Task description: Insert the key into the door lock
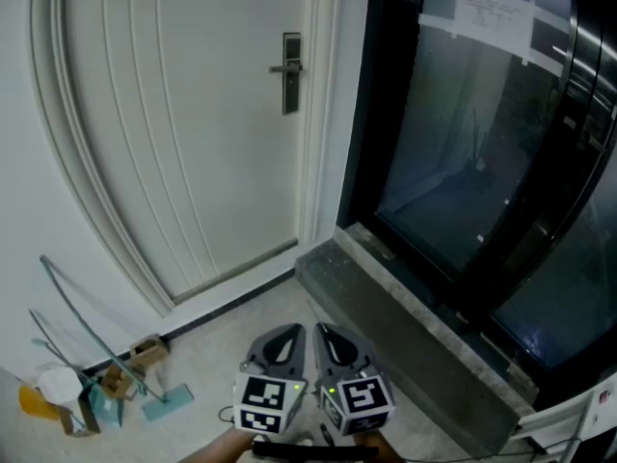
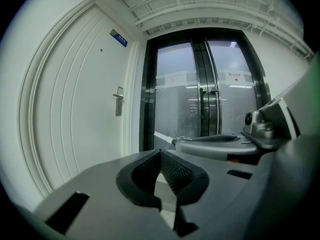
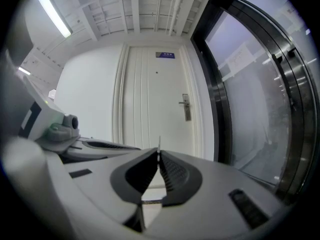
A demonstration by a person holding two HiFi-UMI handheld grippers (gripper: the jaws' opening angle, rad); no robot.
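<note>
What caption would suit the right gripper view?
Right gripper pinching a thin key, facing the white door and its handle.

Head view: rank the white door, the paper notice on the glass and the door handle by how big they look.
White door, largest.
Paper notice, next.
Door handle, smallest.

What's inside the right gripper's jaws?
The right gripper is shut on a thin metal blade, likely the key. Only its tip pokes out. The rest is covered by the jaws.
</note>
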